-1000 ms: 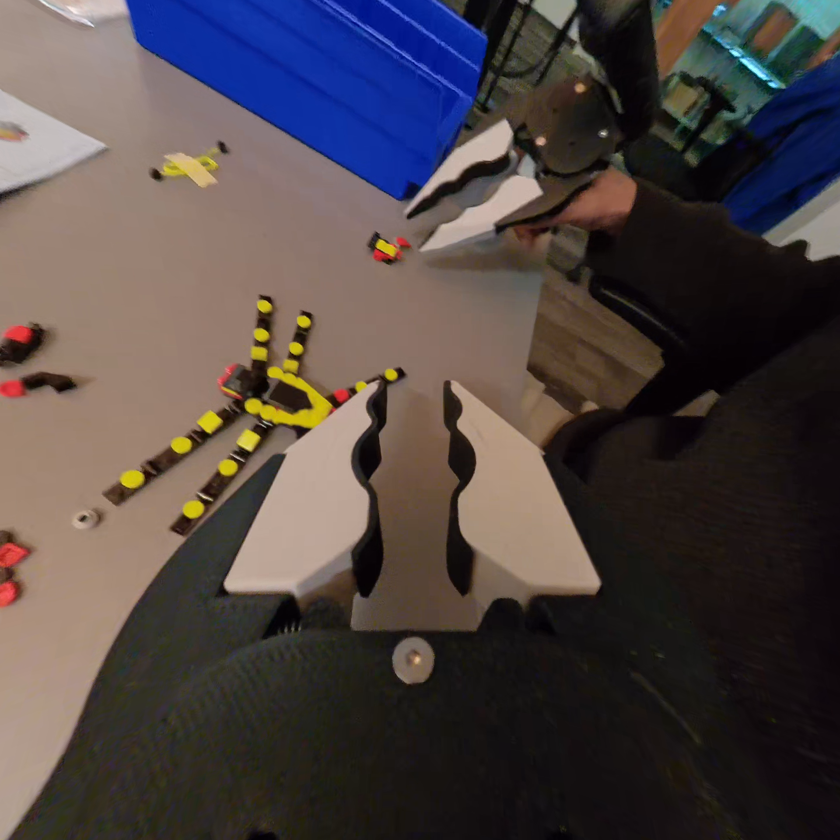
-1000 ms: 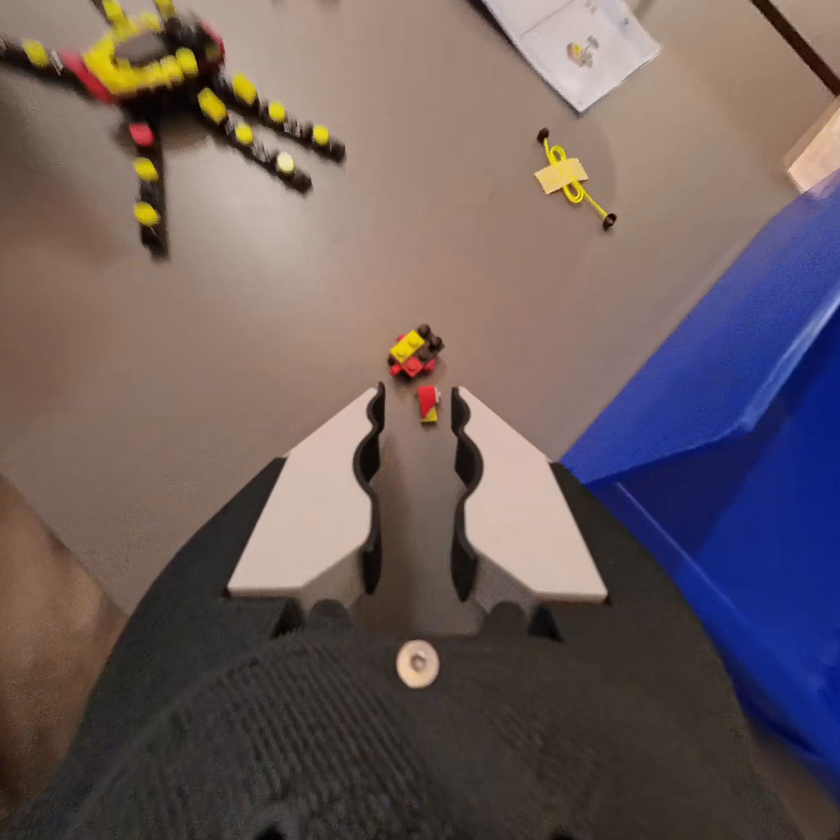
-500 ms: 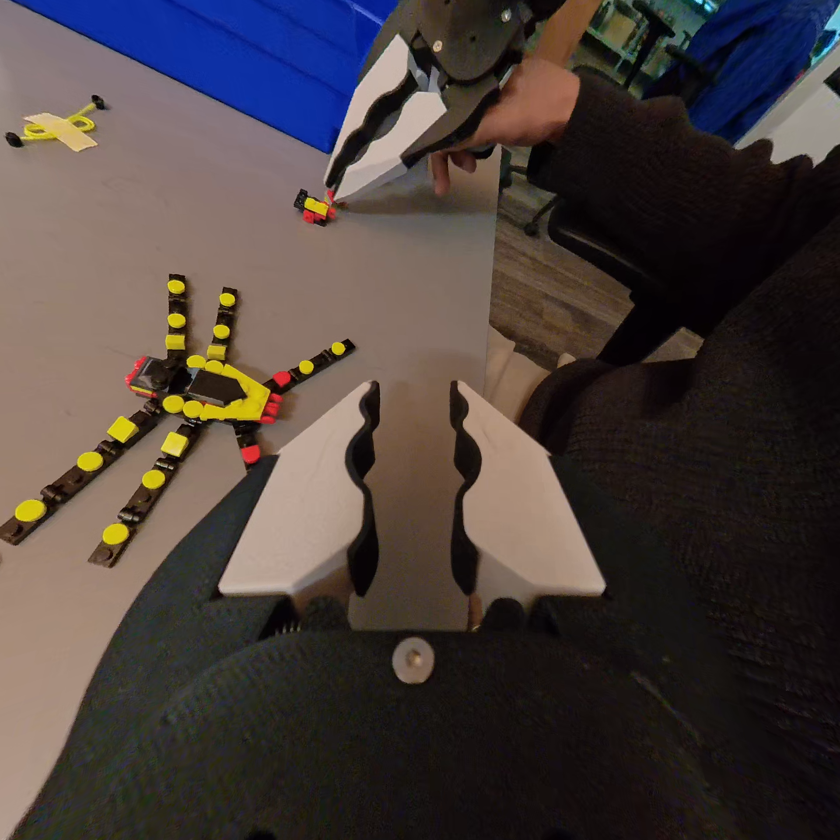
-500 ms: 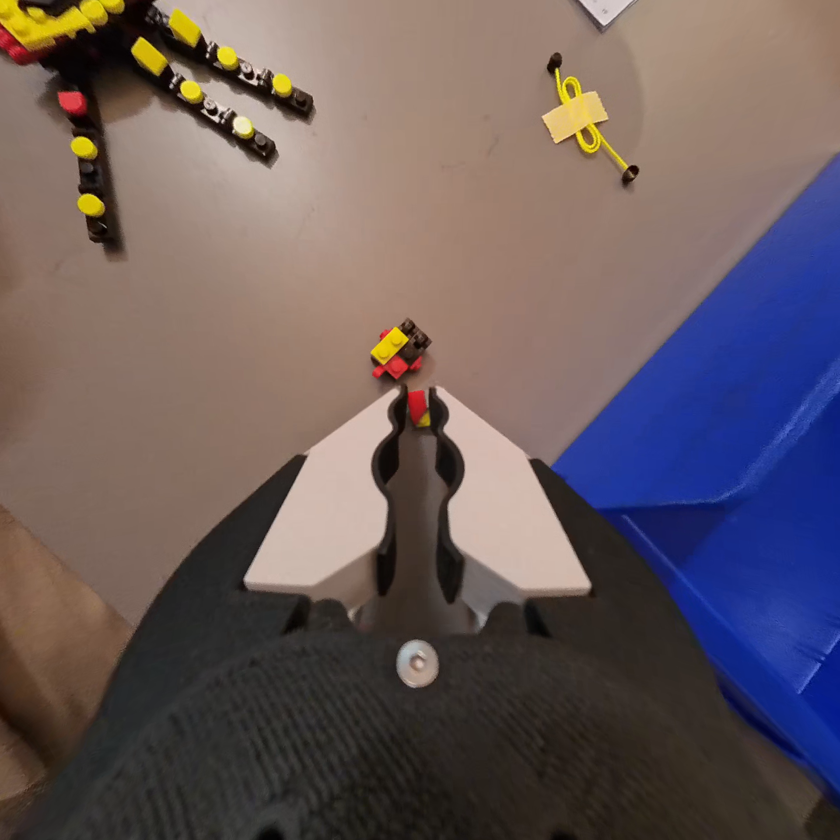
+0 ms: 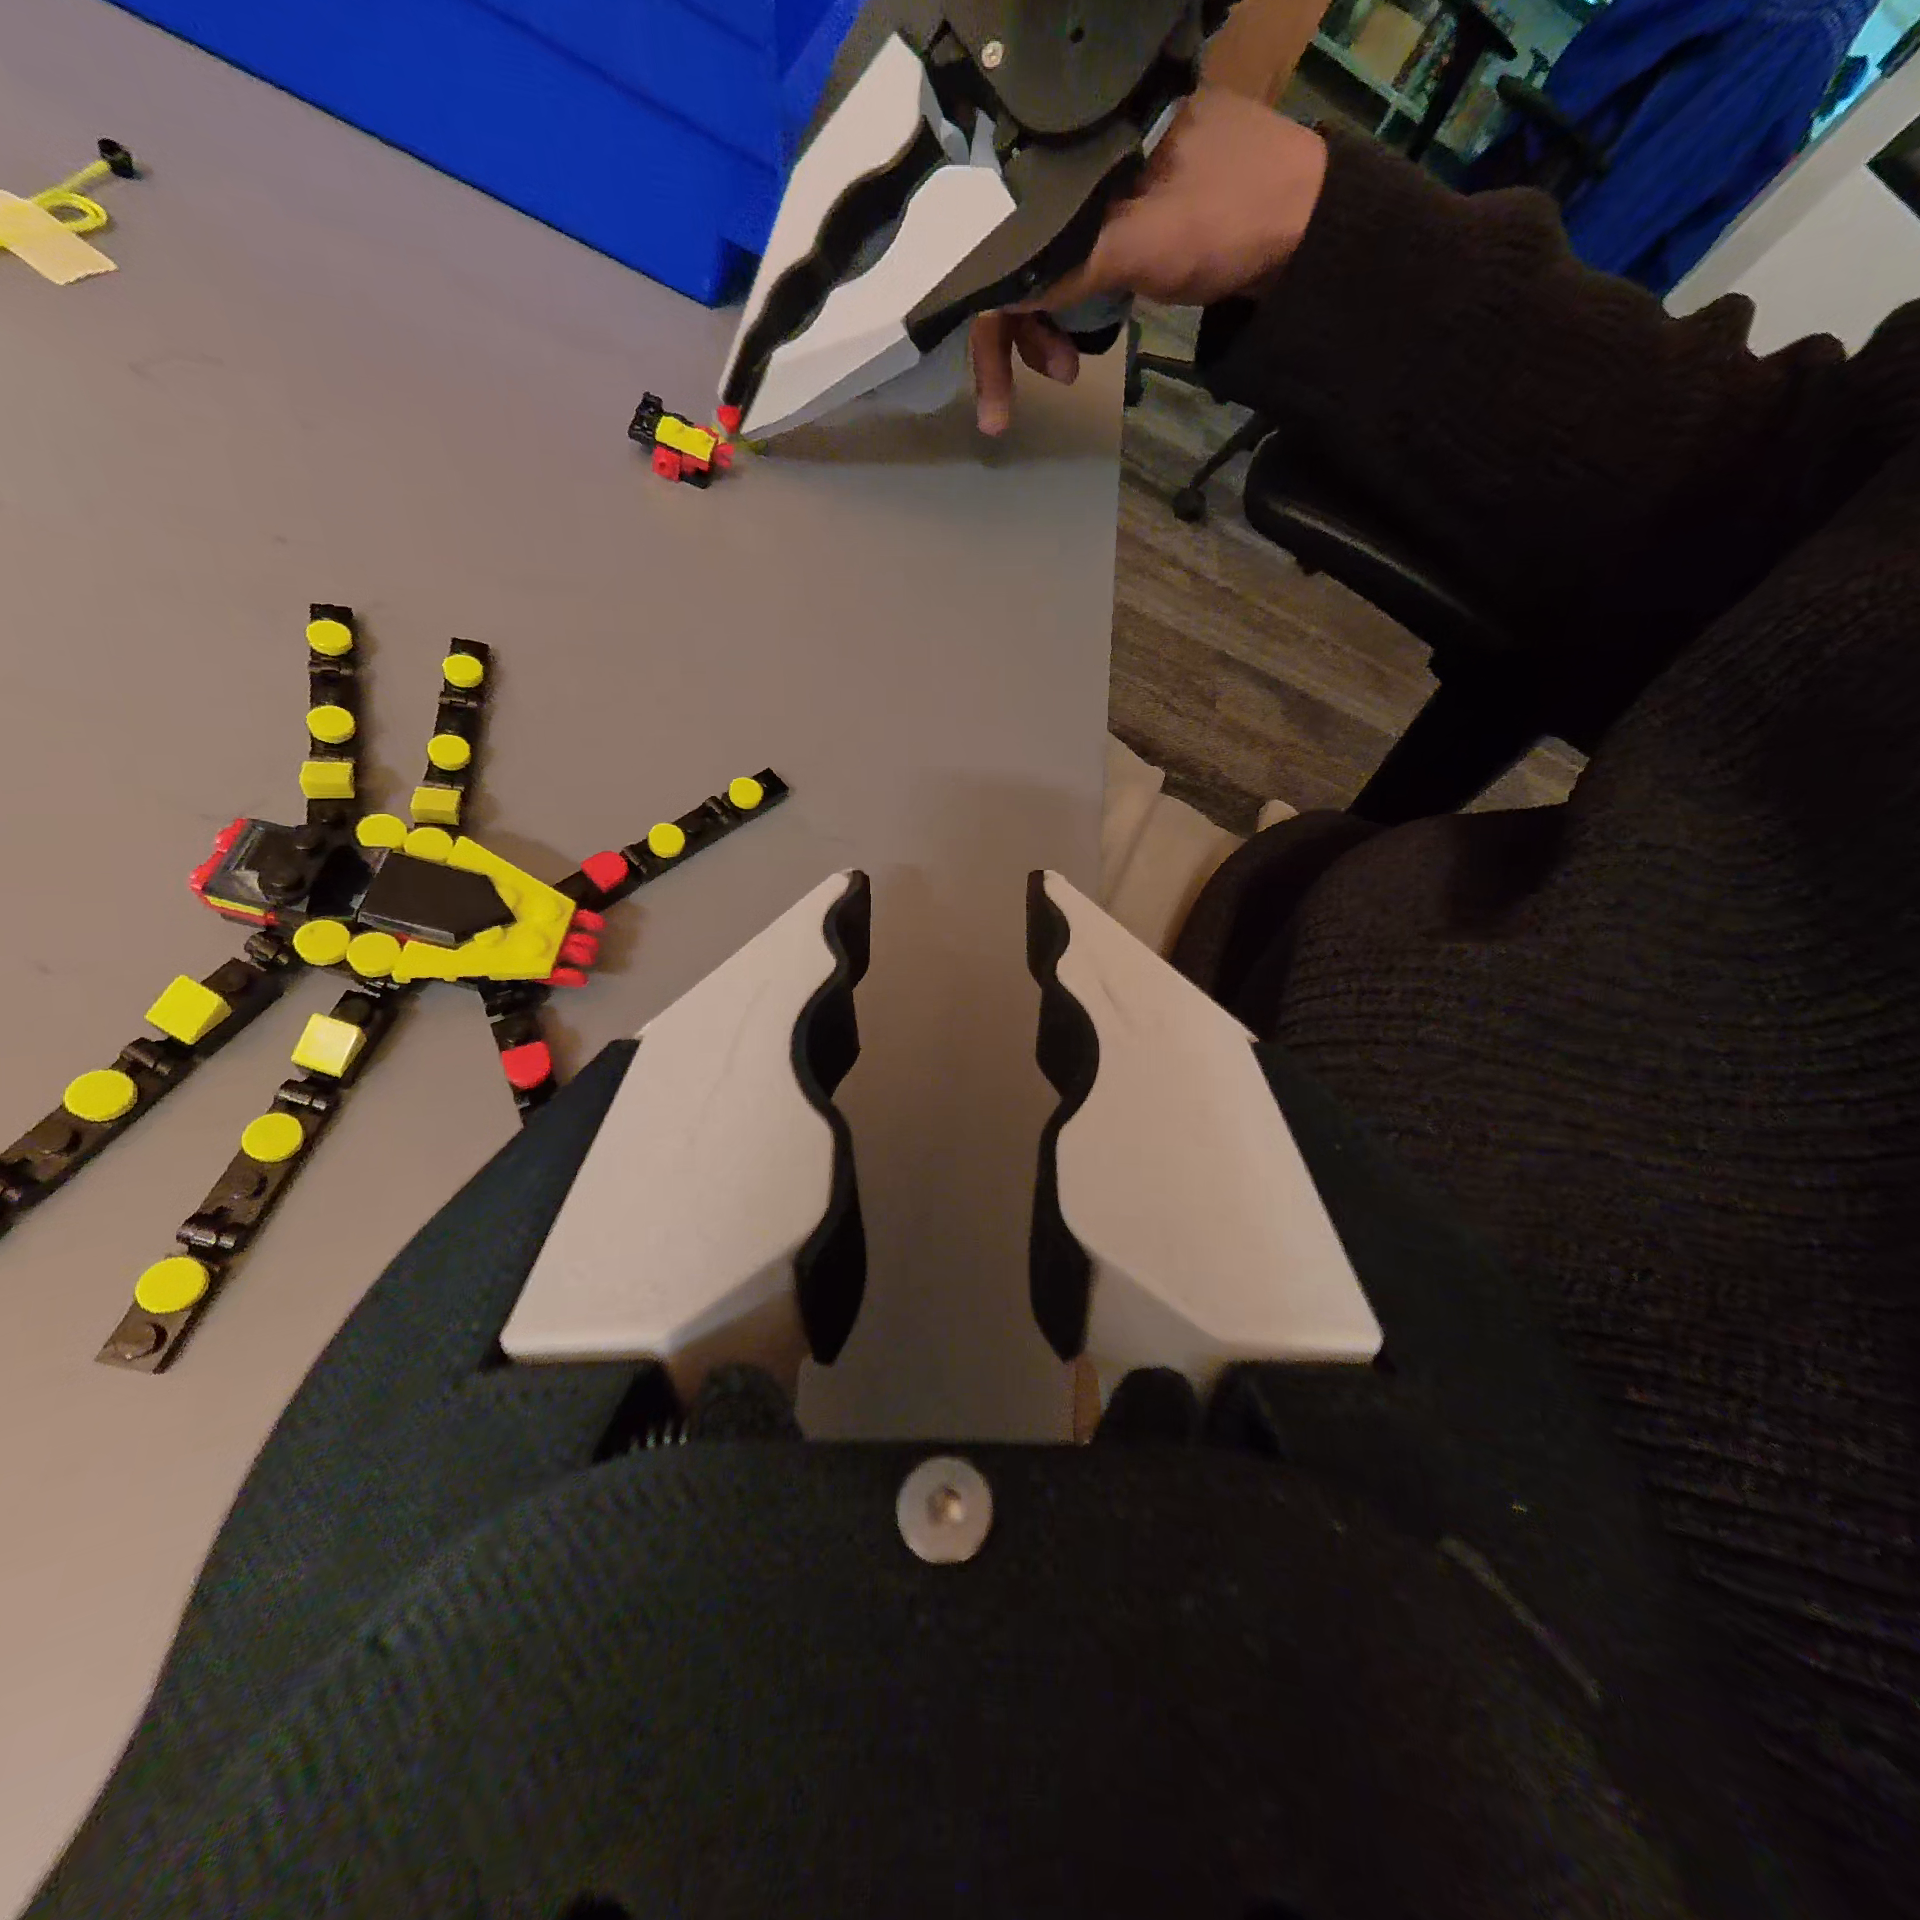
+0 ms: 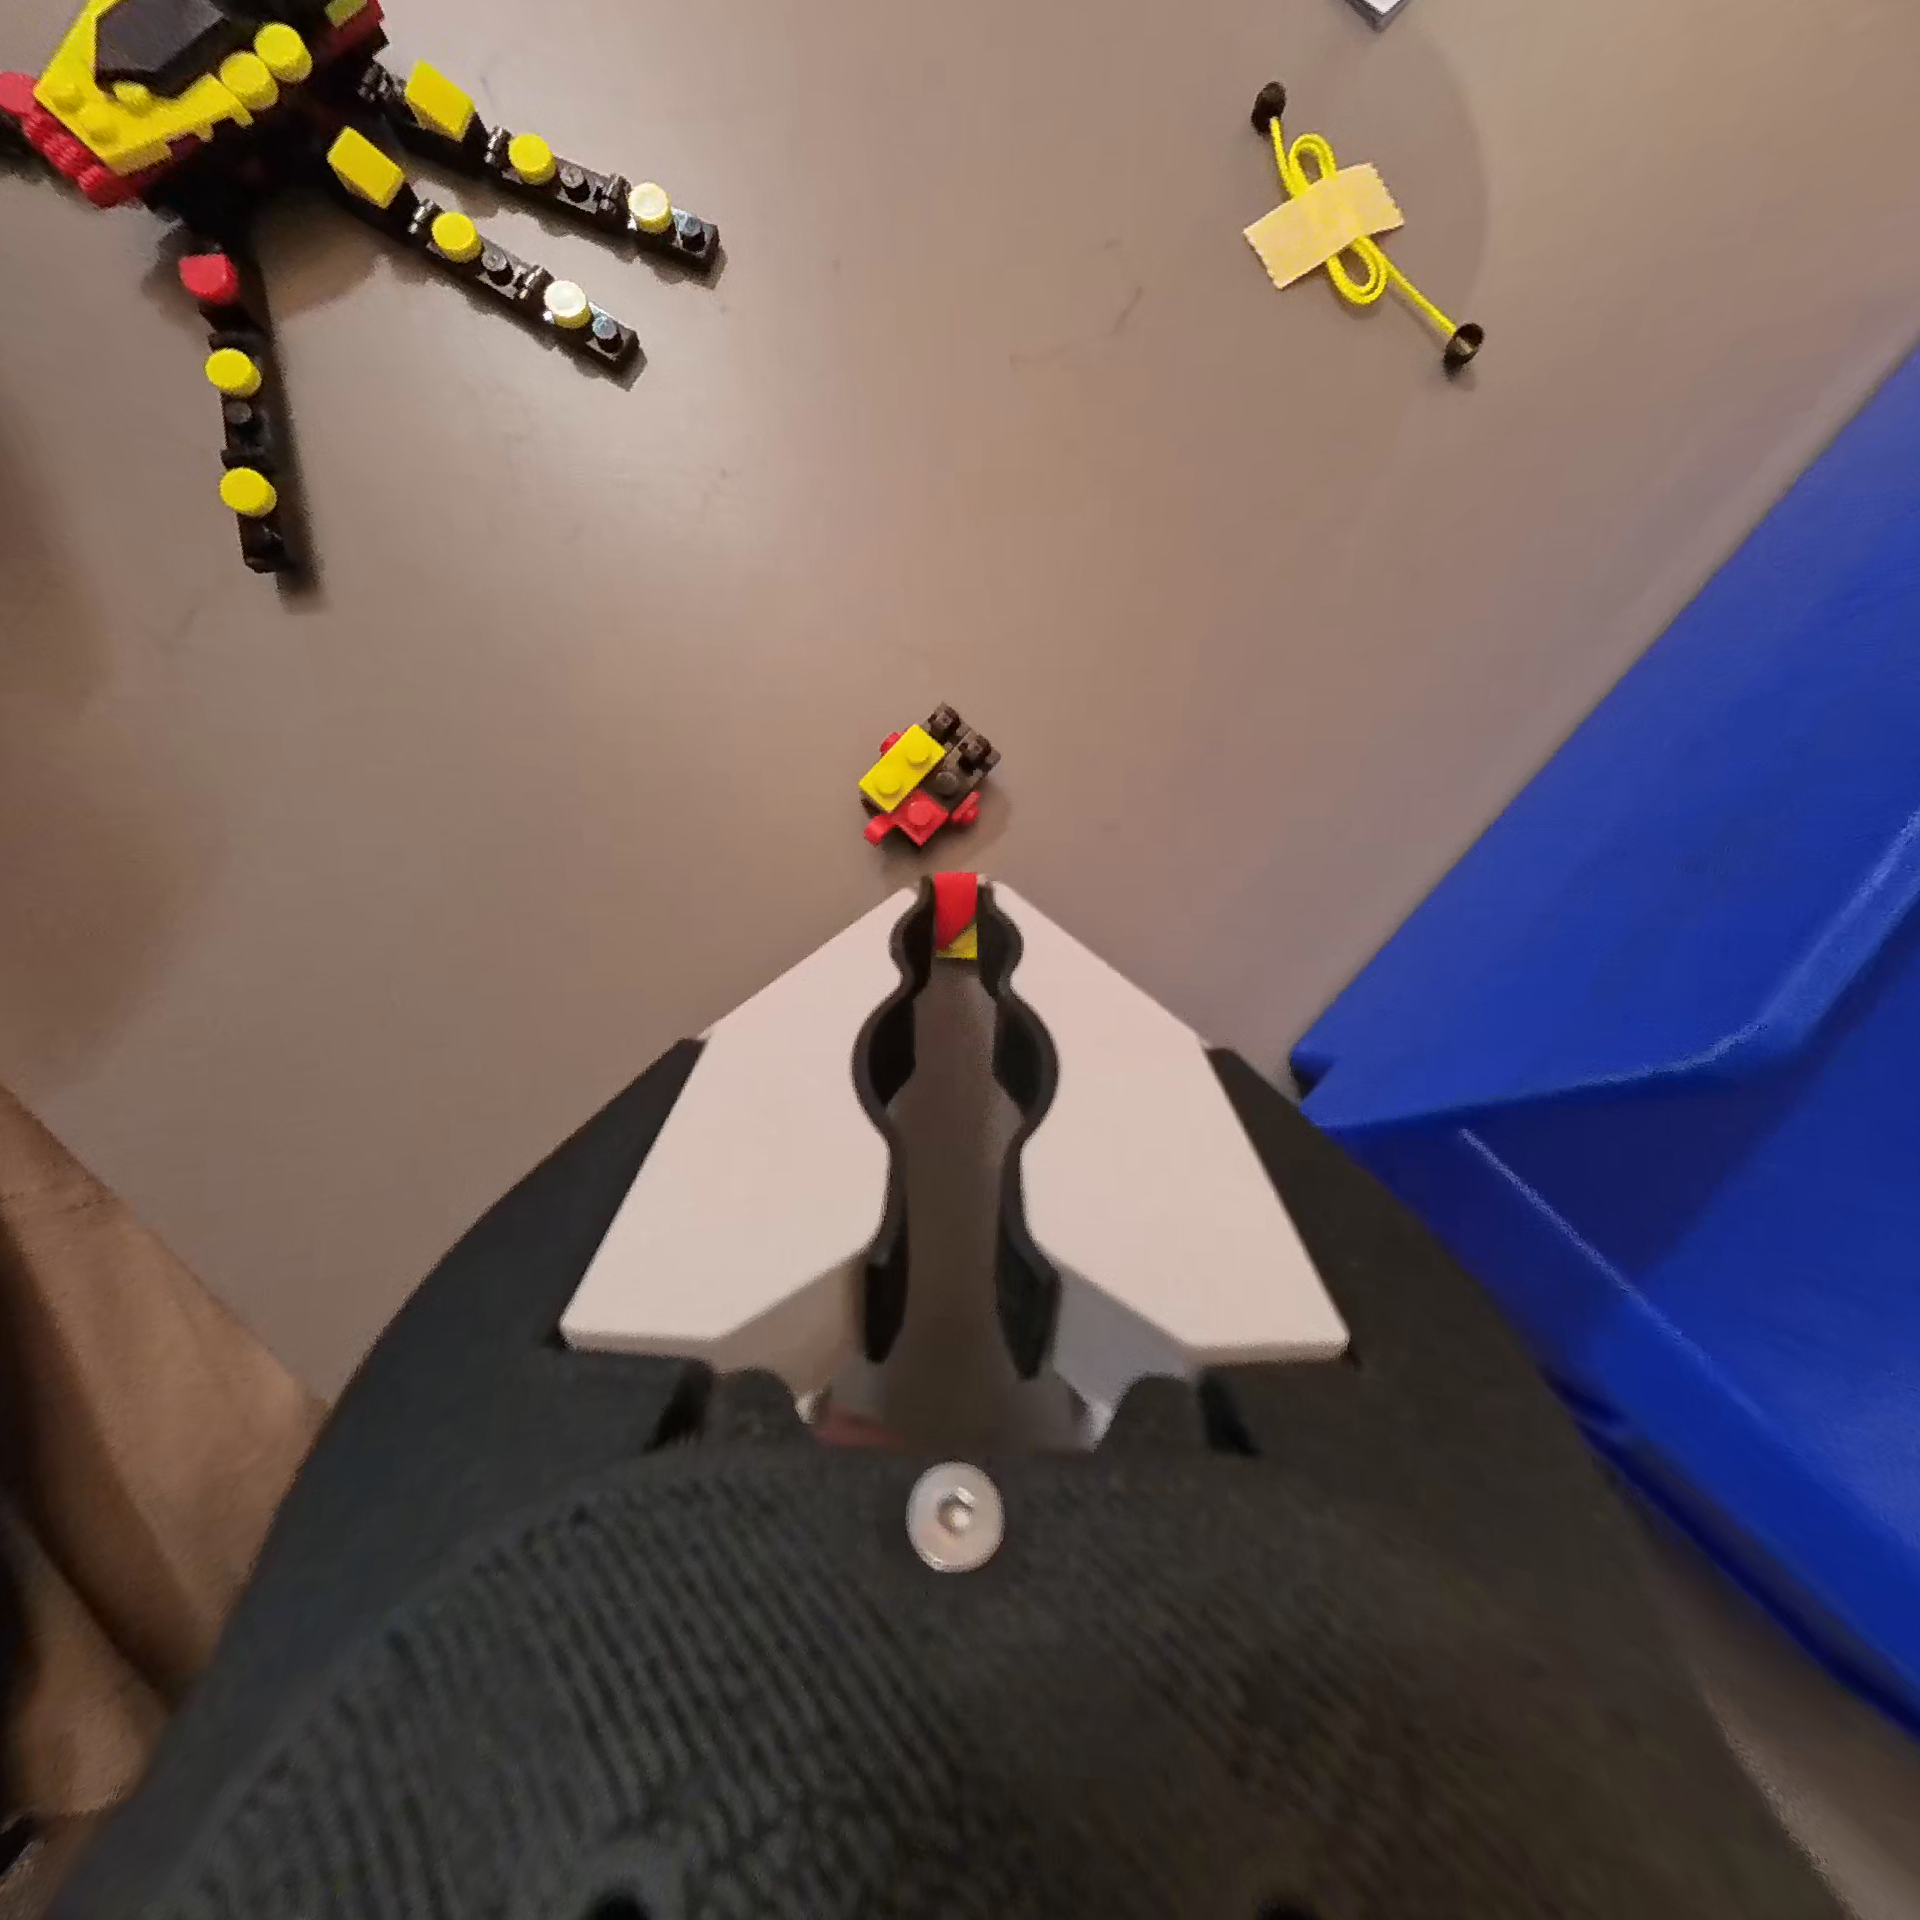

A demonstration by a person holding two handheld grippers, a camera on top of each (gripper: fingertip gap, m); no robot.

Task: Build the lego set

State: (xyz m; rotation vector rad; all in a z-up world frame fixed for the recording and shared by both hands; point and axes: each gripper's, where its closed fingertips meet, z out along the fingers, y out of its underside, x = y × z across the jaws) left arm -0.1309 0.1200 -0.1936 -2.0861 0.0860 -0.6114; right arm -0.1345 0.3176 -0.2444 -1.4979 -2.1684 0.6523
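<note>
Right gripper (image 6: pixel 954 896) now clamped on the little red-and-yellow piece (image 6: pixel 954 914) beside the small sub-assembly (image 6: pixel 925 777), so ready to lift probably; left gripper (image 5: pixel 948 883) idling, jaws spread.

bare desk (image 6: pixel 727 644) lies open between the spider model (image 6: pixel 260 177) and the small brick cluster (image 6: pixel 928 776), while the blue bin (image 6: pixel 1662 1039) walls off the right.
</note>
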